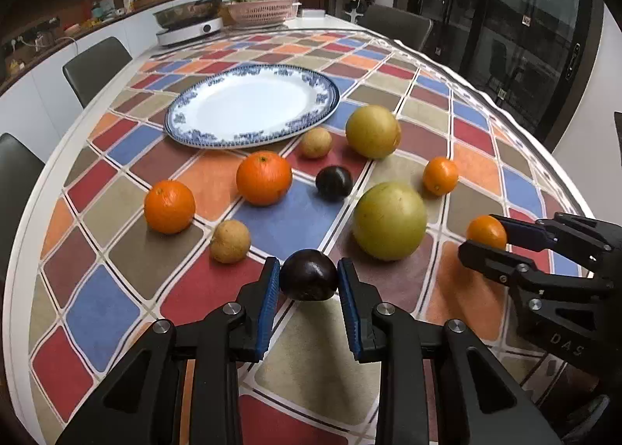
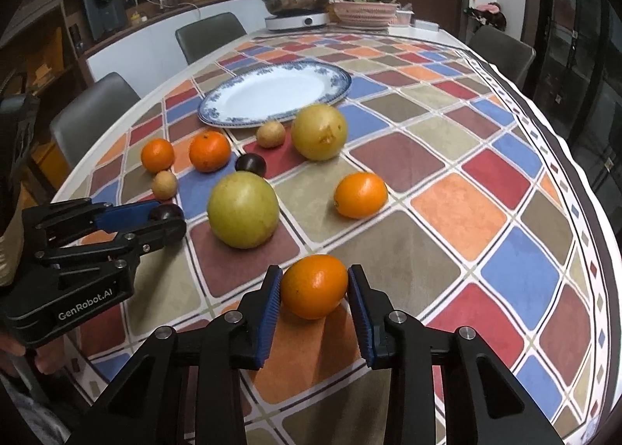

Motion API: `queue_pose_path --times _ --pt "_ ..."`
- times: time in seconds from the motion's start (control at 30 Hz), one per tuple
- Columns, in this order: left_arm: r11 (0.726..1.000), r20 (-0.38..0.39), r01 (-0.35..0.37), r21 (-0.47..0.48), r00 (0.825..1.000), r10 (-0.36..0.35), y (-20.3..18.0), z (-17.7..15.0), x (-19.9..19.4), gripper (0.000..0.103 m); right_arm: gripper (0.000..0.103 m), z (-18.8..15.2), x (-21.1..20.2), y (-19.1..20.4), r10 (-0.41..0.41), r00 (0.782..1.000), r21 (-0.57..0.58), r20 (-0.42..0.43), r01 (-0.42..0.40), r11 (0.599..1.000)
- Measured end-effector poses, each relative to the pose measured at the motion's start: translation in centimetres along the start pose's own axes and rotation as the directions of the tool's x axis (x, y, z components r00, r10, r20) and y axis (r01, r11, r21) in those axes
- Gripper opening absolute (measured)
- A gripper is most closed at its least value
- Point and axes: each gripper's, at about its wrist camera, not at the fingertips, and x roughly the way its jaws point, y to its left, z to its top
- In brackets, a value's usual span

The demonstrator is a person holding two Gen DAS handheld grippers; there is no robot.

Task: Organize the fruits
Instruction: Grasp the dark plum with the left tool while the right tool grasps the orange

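Note:
My left gripper is shut on a dark purple fruit low over the cloth; it also shows in the right wrist view. My right gripper is shut on a small orange, which also shows in the left wrist view. A blue-rimmed white plate lies beyond, with nothing on it. Between lie two large yellow-green fruits, several oranges, two small tan fruits and another dark fruit.
The oval table wears a chequered coloured cloth. At its far end stand a white cooker with a pot and a pink basket. Grey chairs ring the table. A counter with clutter runs along the left wall.

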Motion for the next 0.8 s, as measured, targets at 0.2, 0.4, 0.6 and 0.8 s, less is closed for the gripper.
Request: queue_pose_path --times 0.2,0.4,0.6,0.8 --pt "1.0 0.033 -0.004 -0.008 0.999 0.004 -0.1 0.5 -1.6 0.031 0.035 1.0 -1.1 0.8 0.031 0.999 -0.057 0.04 -0.028 0.998" --pt "1.0 0.068 -0.012 -0.019 0.998 0.013 0.2 1.2 -3.2 0.03 0.035 2.3 -2.2 1.8 0.074 0.995 -0.102 0.073 -0.066 0.993" --pt "0.999 0.114 -0.035 0.002 0.993 0.035 0.6 2.6 -4.6 0.03 0.035 4.7 -3.1 1.8 0.126 0.986 -0.101 0.105 -0.116 0.988" --pt "1.0 0.136 -0.024 -0.007 0.99 0.025 1.6 5.1 -5.2 0.03 0.035 7.8 -3.7 2.3 0.144 0.978 -0.129 0.152 -0.125 0.984"
